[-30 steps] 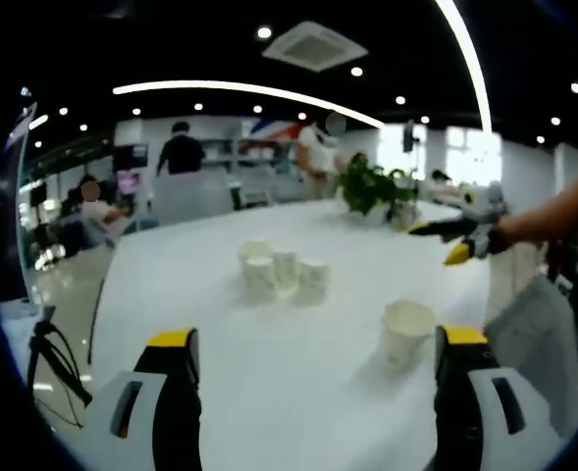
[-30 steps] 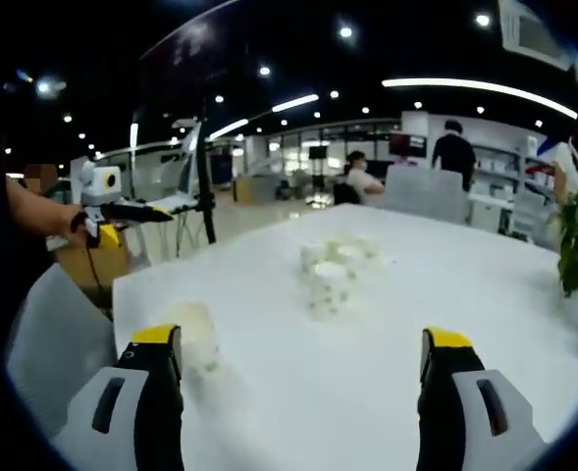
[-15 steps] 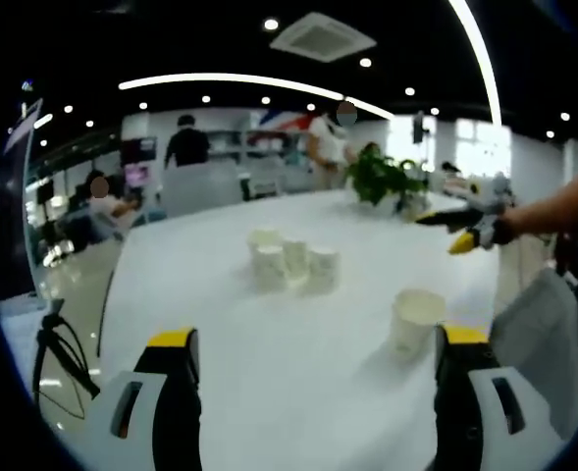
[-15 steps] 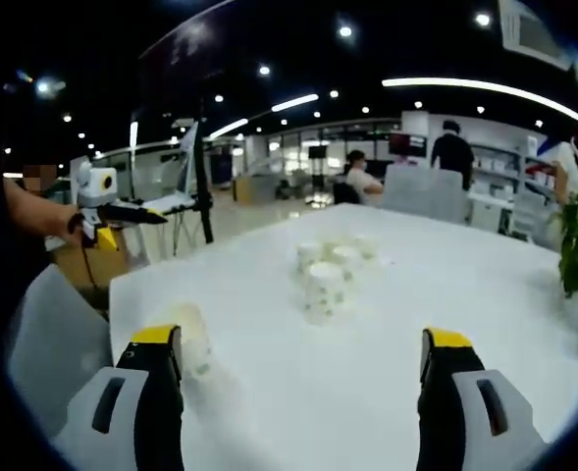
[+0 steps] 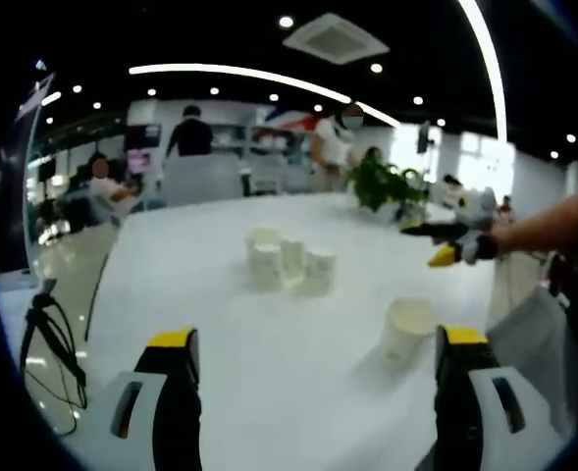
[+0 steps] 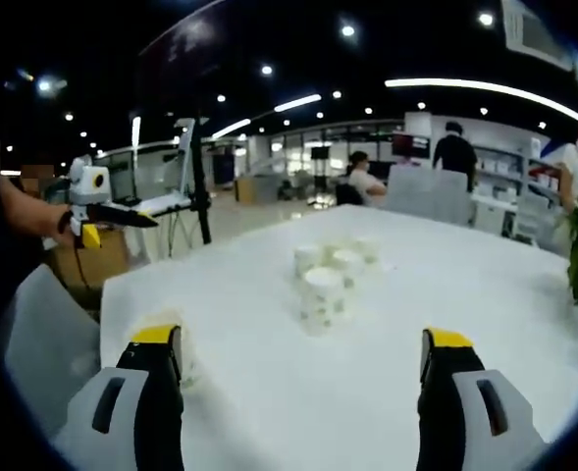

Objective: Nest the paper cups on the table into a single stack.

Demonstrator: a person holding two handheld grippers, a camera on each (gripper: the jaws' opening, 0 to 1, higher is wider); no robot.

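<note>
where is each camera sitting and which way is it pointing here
Left gripper view: rides the left tongs, faces across the white table at the cup cluster and lone cup; the person's forearm and right tongs enter from the right.
Right gripper view: rides the right tongs, faces the cup cluster from another side; the left tongs enter at left.
Shared: table, cup cluster, potted plant.

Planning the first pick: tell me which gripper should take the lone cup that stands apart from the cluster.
Probably the left gripper: the lone cup stands just ahead of its open jaws, by the right one. In the right gripper view that cup is half hidden behind a jaw.
</note>
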